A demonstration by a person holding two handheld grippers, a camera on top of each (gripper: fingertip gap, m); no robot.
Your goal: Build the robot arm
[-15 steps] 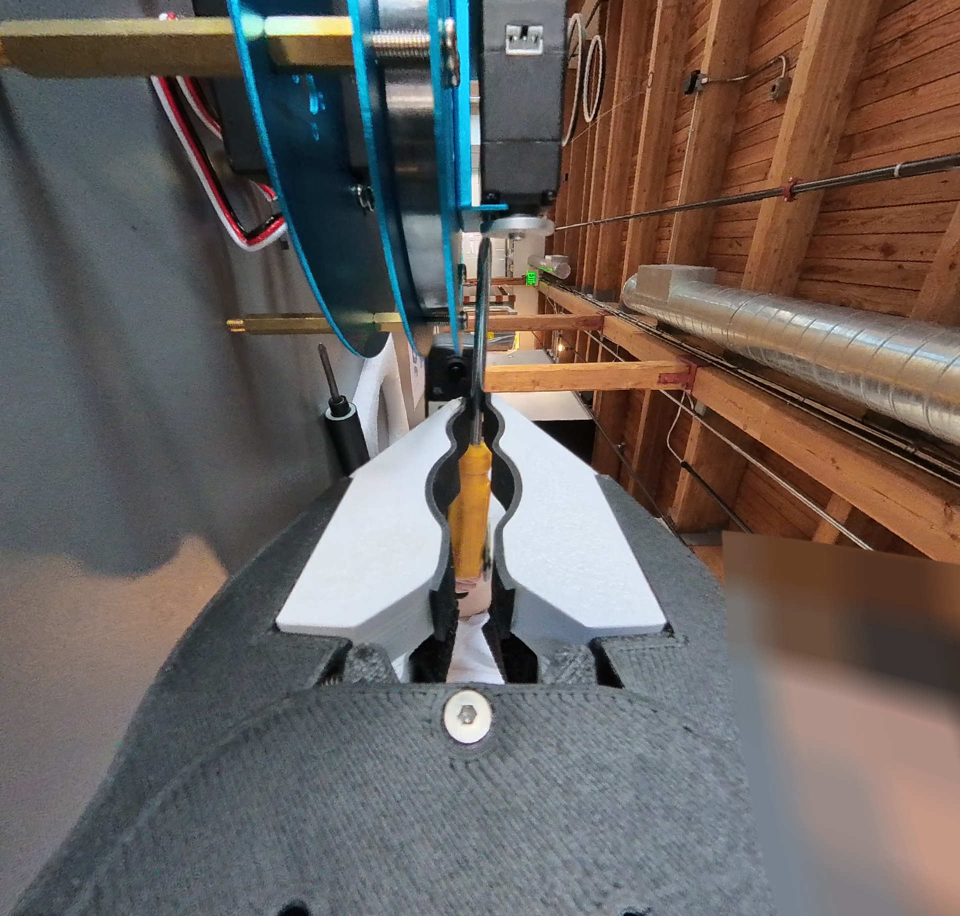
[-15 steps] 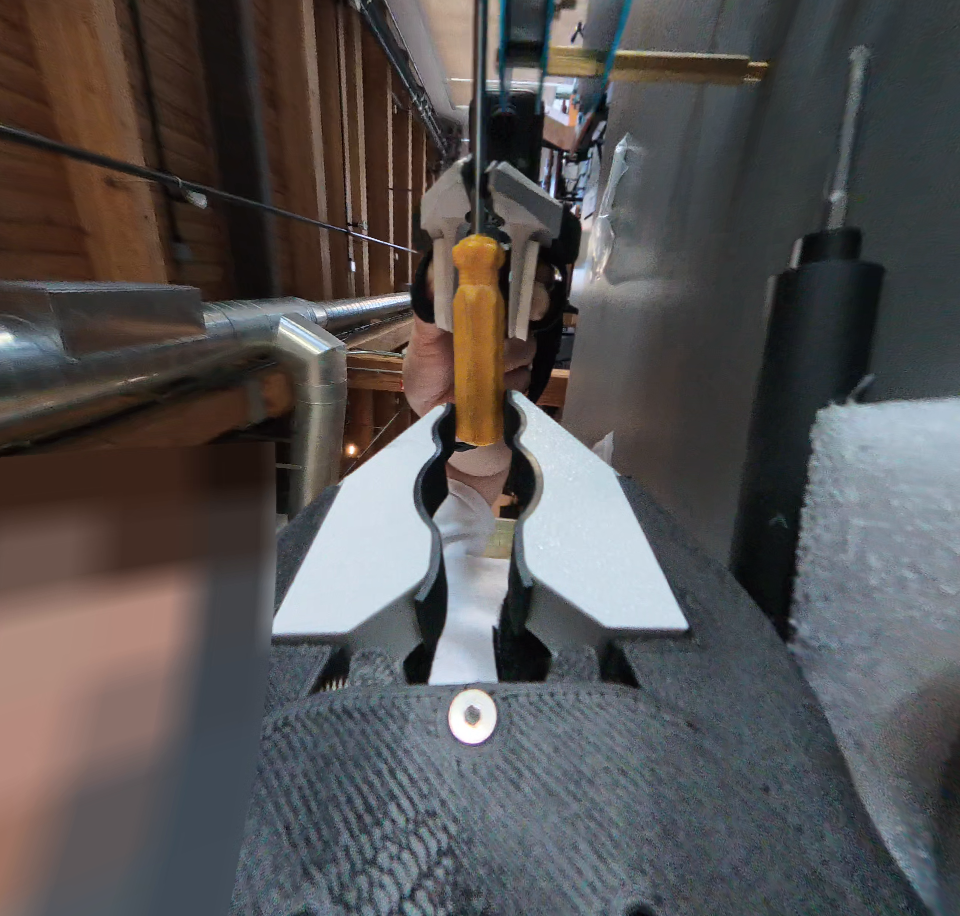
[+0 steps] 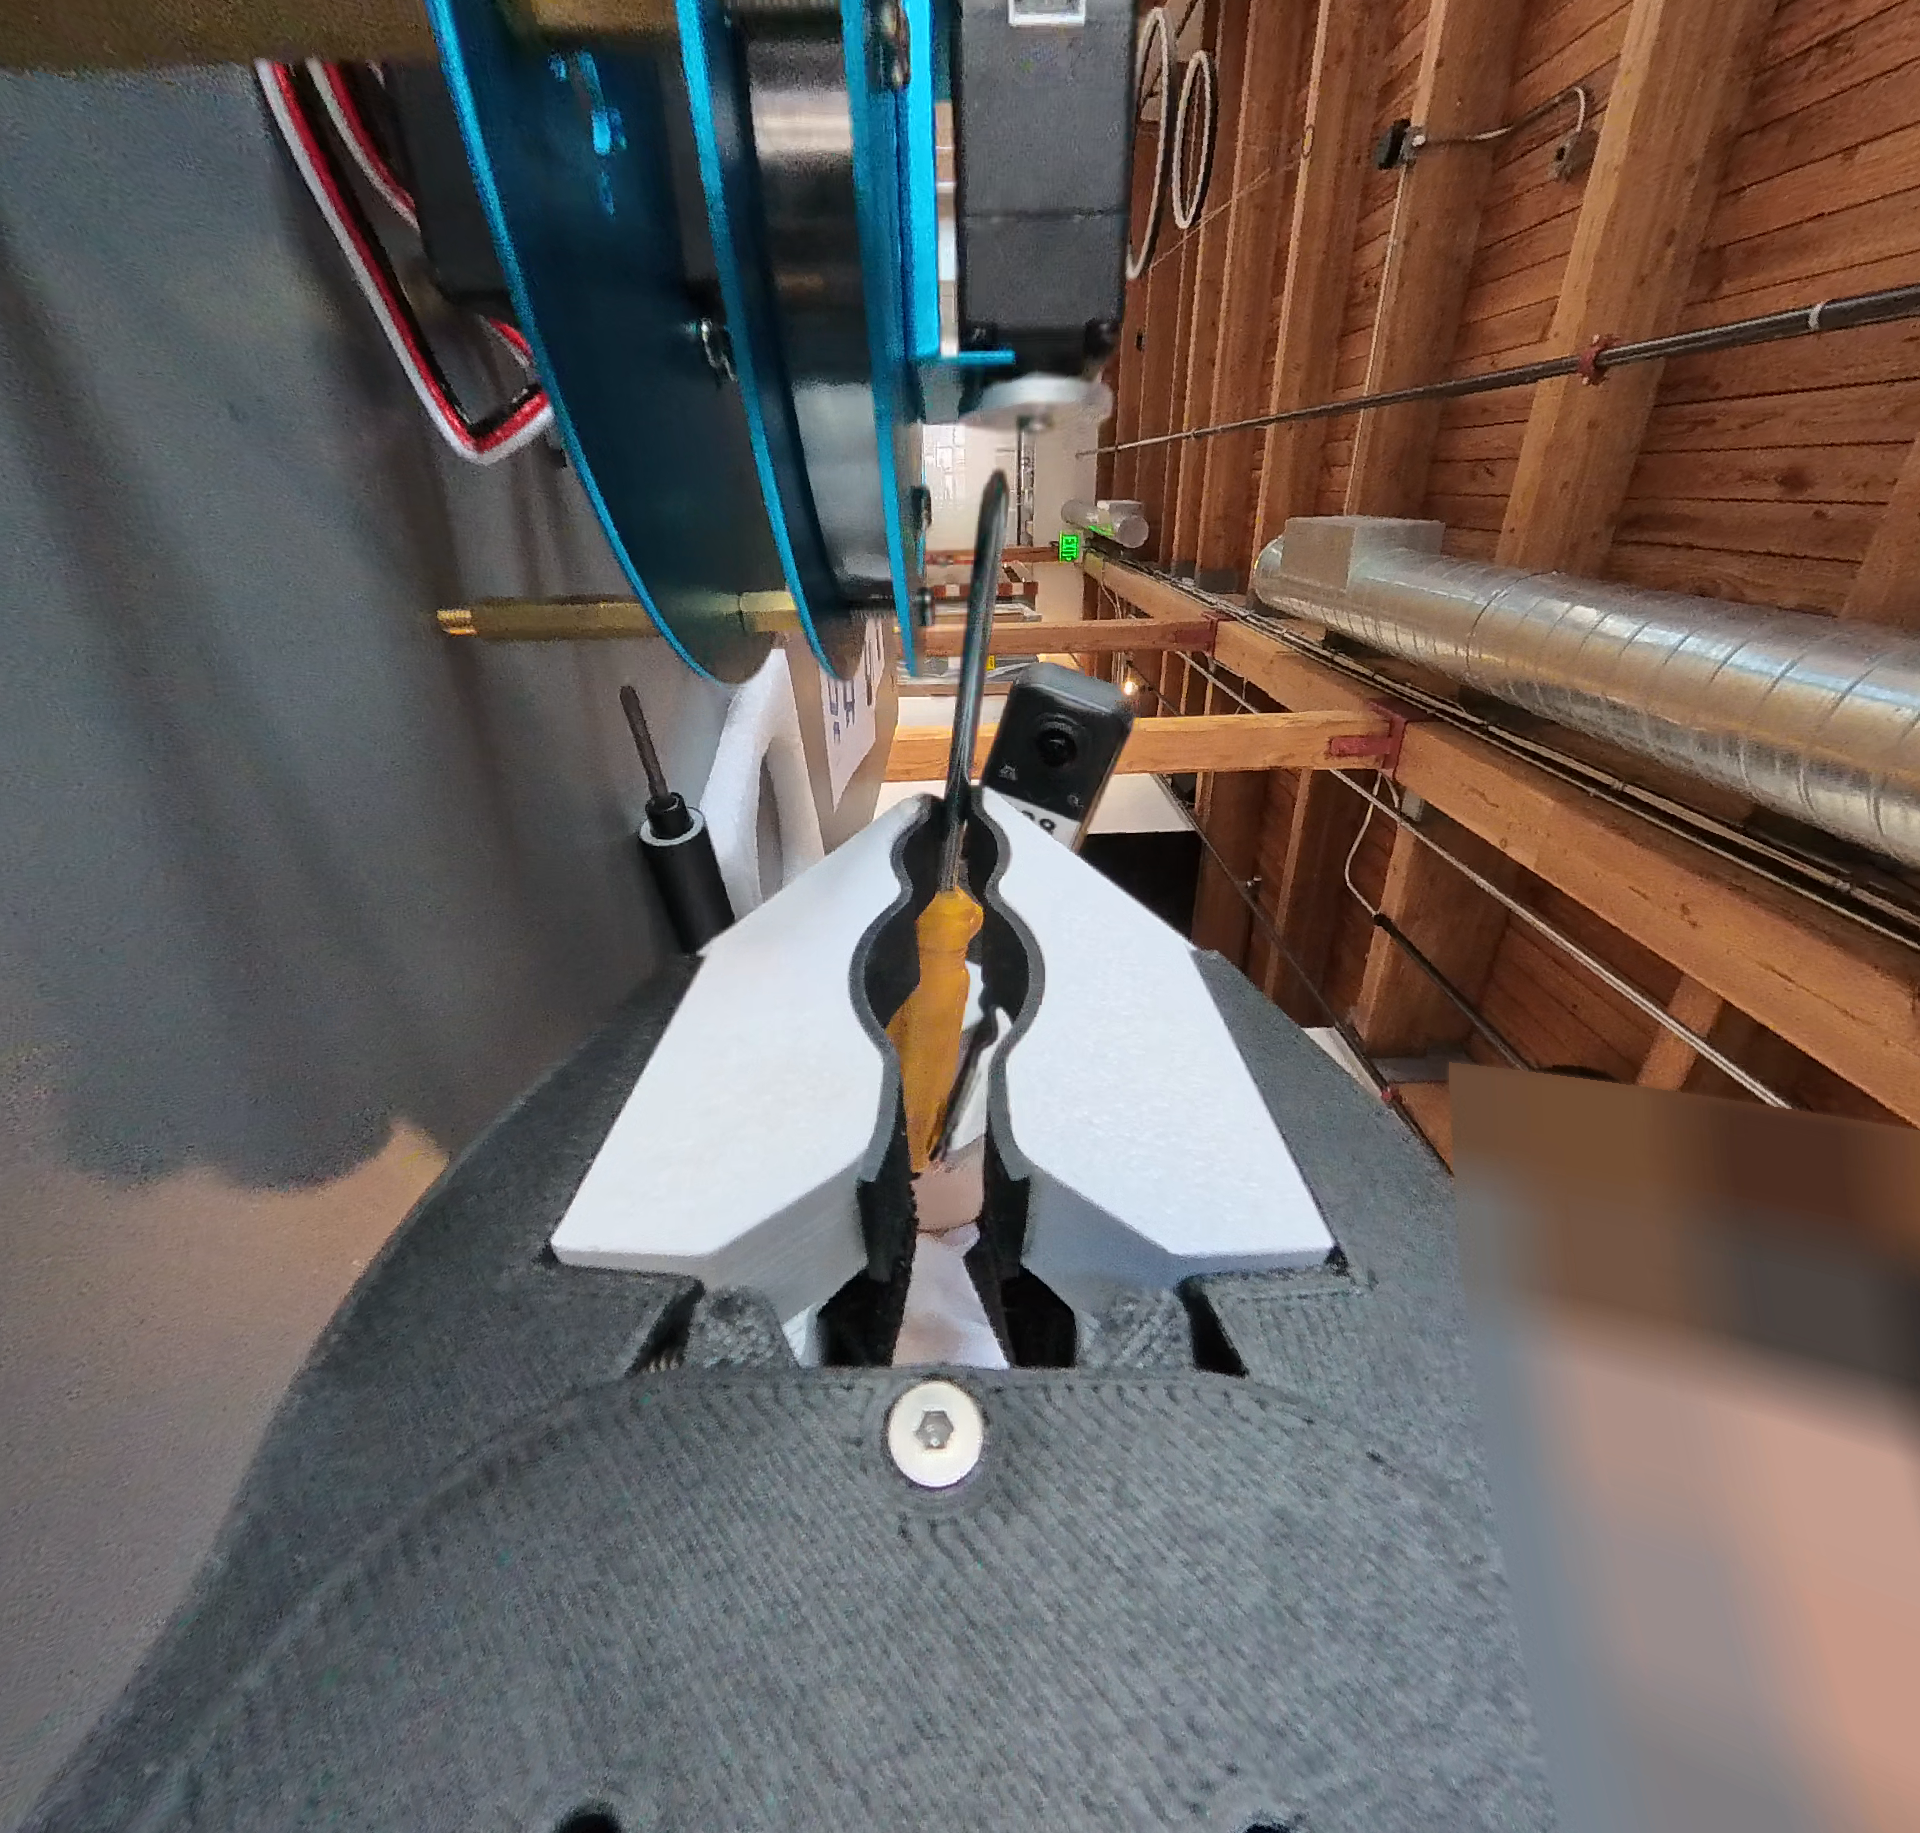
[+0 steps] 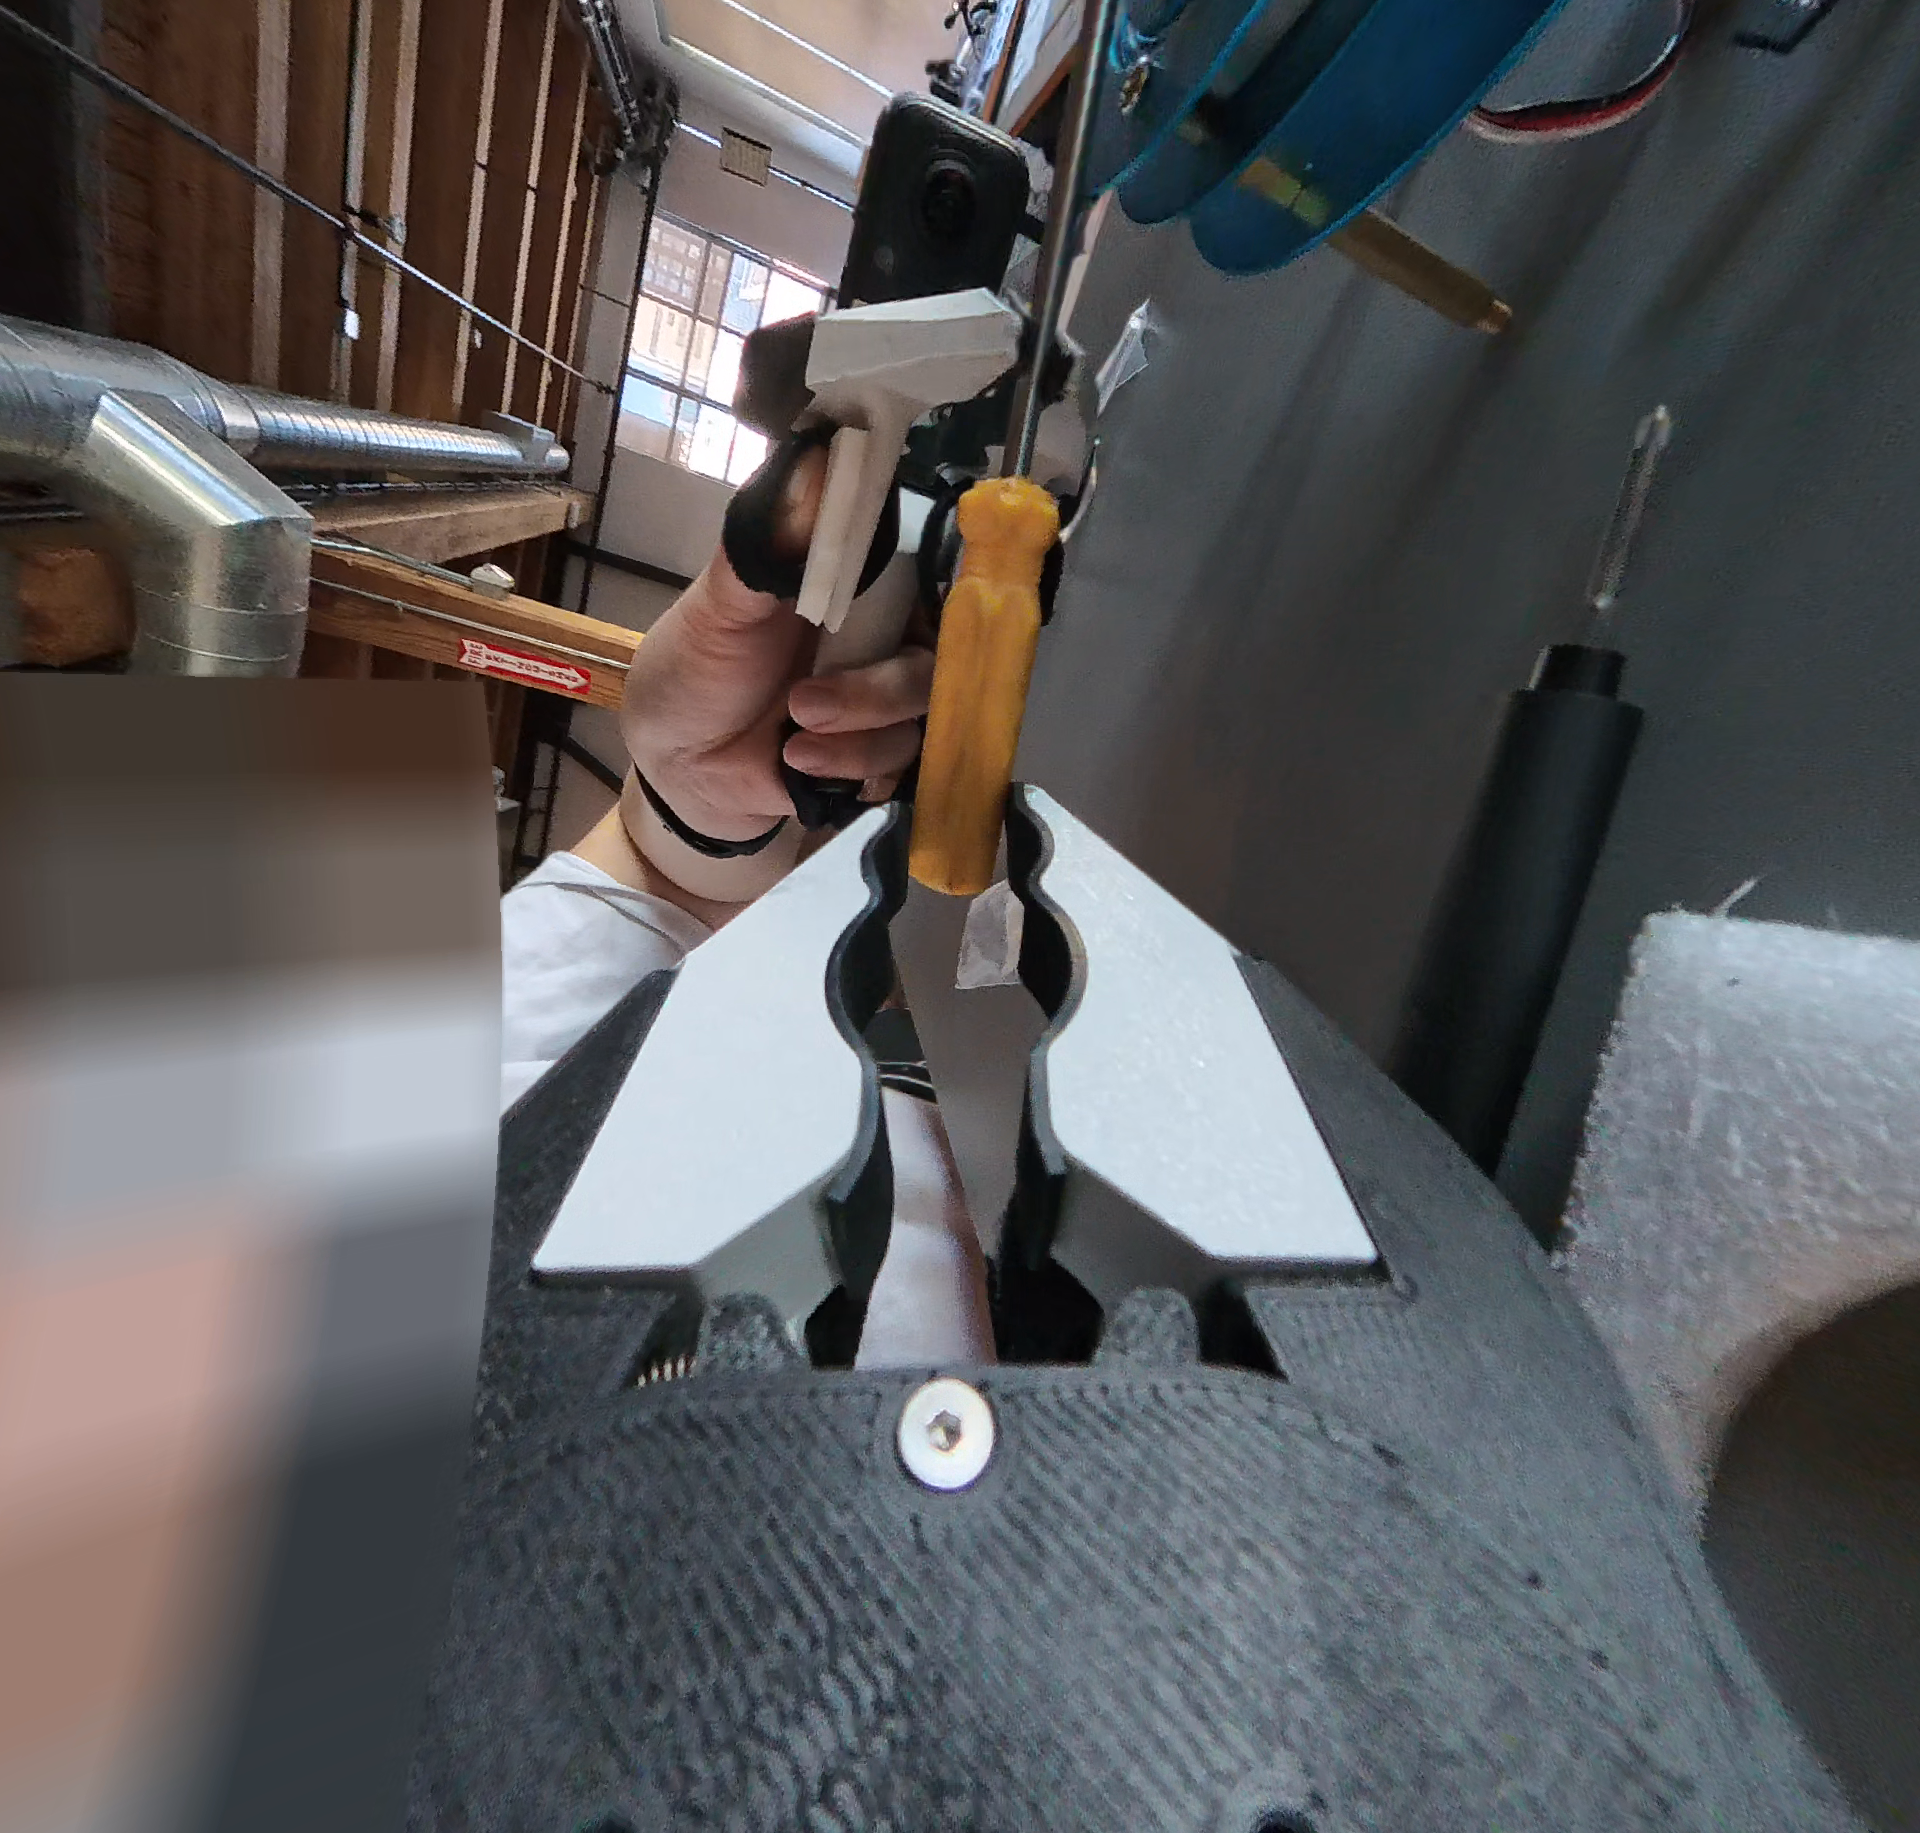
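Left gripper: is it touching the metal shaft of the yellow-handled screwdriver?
Touching. In the left wrist view, the left gripper has its fingertips closed on the shaft of the screwdriver, just beyond the yellow handle.

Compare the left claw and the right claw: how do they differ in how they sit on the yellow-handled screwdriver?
The left claw is closed narrow on the metal shaft of the screwdriver; the right claw stands wider, around the handle's butt end. The left claw's grip looks firm; whether the right claw touches the handle, I cannot tell. Both are white with wavy dark inner faces and line up on the same tool.
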